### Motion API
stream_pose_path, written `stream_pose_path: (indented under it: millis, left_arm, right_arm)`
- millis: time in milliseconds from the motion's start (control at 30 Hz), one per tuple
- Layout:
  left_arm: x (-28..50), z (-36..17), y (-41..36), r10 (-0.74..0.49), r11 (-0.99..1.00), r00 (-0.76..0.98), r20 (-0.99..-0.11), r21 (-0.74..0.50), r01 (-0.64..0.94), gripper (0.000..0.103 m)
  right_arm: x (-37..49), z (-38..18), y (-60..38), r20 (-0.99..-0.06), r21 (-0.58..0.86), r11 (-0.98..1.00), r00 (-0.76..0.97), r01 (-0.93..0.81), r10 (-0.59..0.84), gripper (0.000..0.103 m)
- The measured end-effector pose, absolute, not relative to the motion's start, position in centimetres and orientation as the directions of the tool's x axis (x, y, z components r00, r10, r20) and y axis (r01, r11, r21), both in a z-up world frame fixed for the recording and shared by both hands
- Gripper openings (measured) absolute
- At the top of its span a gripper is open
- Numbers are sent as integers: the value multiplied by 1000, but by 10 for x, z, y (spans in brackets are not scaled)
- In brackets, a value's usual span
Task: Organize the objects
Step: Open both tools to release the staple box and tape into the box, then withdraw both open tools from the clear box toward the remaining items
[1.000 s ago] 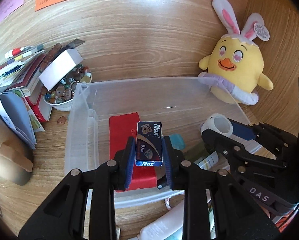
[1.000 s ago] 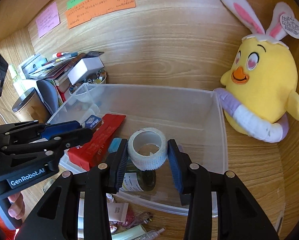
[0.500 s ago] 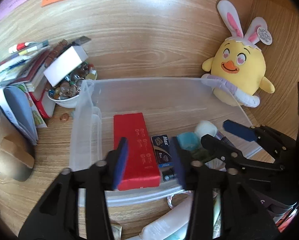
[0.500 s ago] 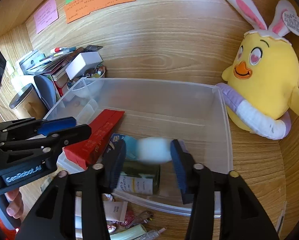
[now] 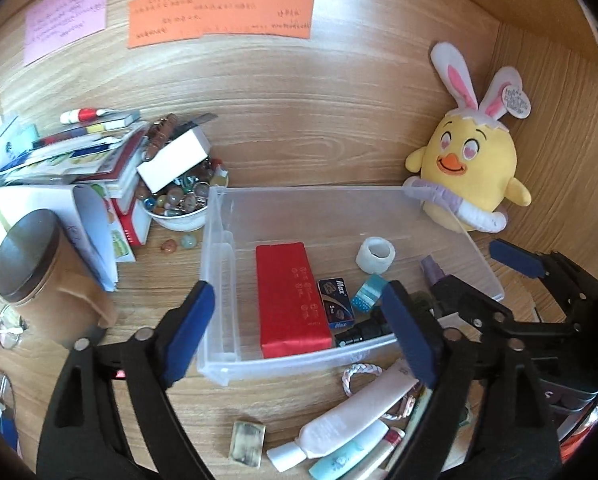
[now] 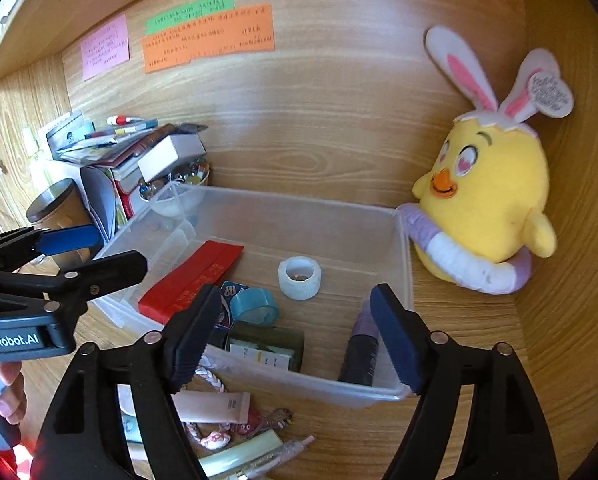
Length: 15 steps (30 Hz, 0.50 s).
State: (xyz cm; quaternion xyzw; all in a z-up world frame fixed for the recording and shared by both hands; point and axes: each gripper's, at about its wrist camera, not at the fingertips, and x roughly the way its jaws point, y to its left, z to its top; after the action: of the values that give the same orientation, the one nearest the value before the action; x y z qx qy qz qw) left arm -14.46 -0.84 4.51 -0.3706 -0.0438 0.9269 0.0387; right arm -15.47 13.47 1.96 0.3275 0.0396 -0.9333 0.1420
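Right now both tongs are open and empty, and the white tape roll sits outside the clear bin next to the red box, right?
Not quite: the white tape roll sits inside the clear bin, as the right wrist view shows. Both tongs, left and right, are open and empty.

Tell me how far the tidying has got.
Partly done. The clear bin holds the red box, Max box and white tape roll. Left gripper and right gripper are open, empty. The white tube and braided cord lie outside.
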Motion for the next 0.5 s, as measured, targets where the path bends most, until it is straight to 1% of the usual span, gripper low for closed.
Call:
stream_pose_path:
  millis: [33,100,200,267,367,500]
  left_arm:
    - [-141,47,-10,101,-993,-726,-680,-111,-35,92]
    - [-136,49,-10,94,-994,-731,-676,-105,-31,92]
    - [-126,49,-11,94,-995,-734,-673,-96,-38,96]
    - [-119,49,-12,92,-995,-739,-668,-89,-43,96]
    - [-109,47,-13,82,-996,-742,-665,-74,-43,99]
    - [-99,41,-17,78,-997,-733,-676,-65,-47,99]
  right_arm:
    - [-151,21,136,-615,23,-957,-750,290,-242,82]
    - [-143,23,139,-605,31,-957,-757,287,-247,83]
    - [-132,24,142,-598,39,-961,-764,276,-243,83]
    - [-125,23,145,-597,33,-966,-770,258,-226,83]
    - [-116,19,149,-606,44,-968,-763,248,-223,83]
    - [-105,13,155,-623,60,-969,-749,242,-226,83]
